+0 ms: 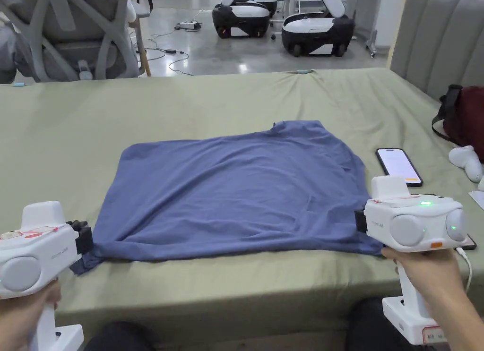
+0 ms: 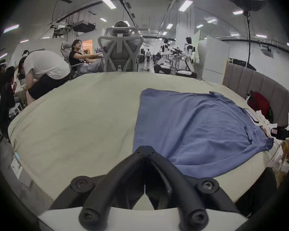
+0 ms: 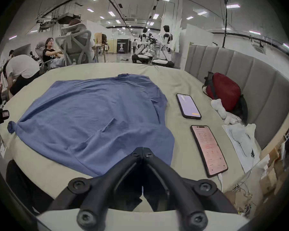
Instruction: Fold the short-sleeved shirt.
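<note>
A blue short-sleeved shirt (image 1: 236, 196) lies spread flat on the green bed sheet (image 1: 142, 106), its collar end at the far right. My left gripper (image 1: 86, 237) is at the shirt's near left corner, jaws shut on the bunched fabric; in the left gripper view the closed jaws (image 2: 145, 147) meet at the blue edge (image 2: 198, 126). My right gripper (image 1: 360, 220) is at the near right corner, shut on the cloth there. The right gripper view shows its closed tips (image 3: 143, 148) against the shirt (image 3: 93, 111), and the pinched far corner beside the left gripper (image 3: 4, 115).
Two phones (image 3: 188, 106) (image 3: 208, 149) lie on the sheet right of the shirt, one with a cable. A red bag (image 1: 465, 113), white cloth items (image 1: 465, 160) and papers sit by the grey headboard (image 1: 439, 35). An office chair (image 1: 80, 30) and wheeled robots (image 1: 316, 33) stand beyond the bed.
</note>
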Tool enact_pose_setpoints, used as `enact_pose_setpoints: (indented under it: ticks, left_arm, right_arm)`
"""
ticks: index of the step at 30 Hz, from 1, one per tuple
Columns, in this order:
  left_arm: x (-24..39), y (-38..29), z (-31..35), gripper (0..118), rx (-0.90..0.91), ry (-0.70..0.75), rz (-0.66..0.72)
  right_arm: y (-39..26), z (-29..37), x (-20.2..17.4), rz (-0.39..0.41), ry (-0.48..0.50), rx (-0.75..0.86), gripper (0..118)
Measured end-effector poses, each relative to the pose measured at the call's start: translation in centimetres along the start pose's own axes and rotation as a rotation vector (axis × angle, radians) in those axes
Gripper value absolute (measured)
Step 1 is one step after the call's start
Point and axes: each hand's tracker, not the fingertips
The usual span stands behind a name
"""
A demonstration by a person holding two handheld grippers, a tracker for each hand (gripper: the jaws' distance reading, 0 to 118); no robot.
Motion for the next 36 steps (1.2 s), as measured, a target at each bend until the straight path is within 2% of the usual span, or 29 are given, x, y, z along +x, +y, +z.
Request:
enact_pose_setpoints:
  ticks: [4, 5, 6, 8, 9, 10, 12, 13, 16, 17, 18, 19, 20, 22, 27, 29, 30, 31, 32, 33, 34, 36]
  left_arm:
    - [-0.4, 0.0, 0.2, 0, -0.007, -0.010, 0.007]
    - [-0.6, 0.0, 0.2, 11, -0.009, -0.012, 0.007]
    - [-0.7, 0.0, 0.1, 37, -0.014, -0.005, 0.012]
    - [-0.9, -0.1, -0.5, 108, -0.035, 0.030, 0.011]
    - [-1.0, -0.2, -0.8, 118, -0.043, 0.036, 0.004]
    - [-1.2, -0.4, -0.8, 117, -0.050, 0.038, -0.006]
    - [-1.4, -0.8, -1.3, 96, -0.067, 0.035, -0.013]
    - [-1.6, -1.1, -1.6, 89, -0.085, 0.029, -0.015]
    - [-1.6, -2.0, -2.7, 85, -0.142, 0.030, -0.022]
    - [-1.6, -2.4, -3.1, 71, -0.158, 0.022, -0.039]
    - [-1.5, -2.8, -3.4, 50, -0.171, 0.020, -0.051]
    - [-1.5, -3.2, -3.6, 35, -0.184, 0.005, -0.057]
    - [-1.3, -3.5, -3.8, 27, -0.184, -0.054, -0.035]
    - [-1.0, -3.6, -3.6, 5, -0.161, -0.022, -0.019]
    - [-0.4, -2.7, -3.3, 5, -0.153, -0.024, -0.023]
    - [-0.4, -2.6, -3.3, 5, -0.148, -0.024, -0.032]
    - [-0.5, -2.5, -3.2, 5, -0.143, -0.025, -0.031]
    - [-0.6, -2.4, -3.0, 5, -0.137, -0.027, -0.027]
    - [-0.6, -2.3, -3.0, 5, -0.133, -0.031, -0.021]
    - [-0.6, -2.2, -2.9, 5, -0.132, -0.034, -0.018]
    - [-0.6, -2.1, -2.8, 5, -0.130, -0.035, -0.017]
    - [-0.5, -2.0, -2.5, 5, -0.125, -0.038, -0.015]
  right_arm:
    - [-0.1, 0.2, -0.1, 0.009, -0.001, -0.005, 0]
    - [-0.2, 0.2, -0.1, 0.010, 0.000, -0.007, 0]
    - [0.0, 0.2, -0.1, 0.013, 0.000, -0.010, 0]
    - [-0.2, 0.1, -0.2, 0.017, 0.000, -0.015, 0]
    - [-0.4, 0.1, -0.2, 0.017, -0.001, -0.017, 0]
    - [-0.3, 0.1, -0.2, 0.017, -0.002, -0.020, 0]
    - [-0.6, 0.1, -0.2, 0.014, 0.002, -0.024, 0]
    - [-0.7, 0.1, -0.1, 0.012, 0.004, -0.027, 0]
    - [-0.8, -0.1, -0.1, 0.011, 0.001, -0.037, 0]
    - [-0.9, 0.0, -0.1, 0.012, -0.001, -0.040, 0]
    - [-0.8, -0.2, -0.1, 0.011, -0.002, -0.042, 0]
    - [-0.8, -0.2, 0.0, 0.009, -0.002, -0.045, 0]
    - [-0.9, -0.2, 0.0, 0.008, 0.000, -0.048, 0]
    - [-0.9, -0.3, 0.1, 0.008, -0.001, -0.051, 0]
    - [-0.9, 0.1, 0.3, 0.011, 0.004, -0.045, 1]
    - [-1.0, 0.3, 0.6, 0.003, 0.016, -0.036, 9]
    - [-1.0, 0.3, 0.7, 0.000, 0.020, -0.036, 9]
    - [-1.0, 0.3, 0.8, -0.005, 0.024, -0.036, 32]
    - [-1.2, 0.1, 0.9, -0.008, 0.027, -0.040, 82]
    - [-1.4, -0.1, 1.0, -0.012, 0.027, -0.043, 112]
    - [-1.6, 0.1, 0.9, -0.015, 0.024, -0.036, 118]
    - [-1.8, -0.4, 1.0, -0.016, 0.025, -0.054, 108]
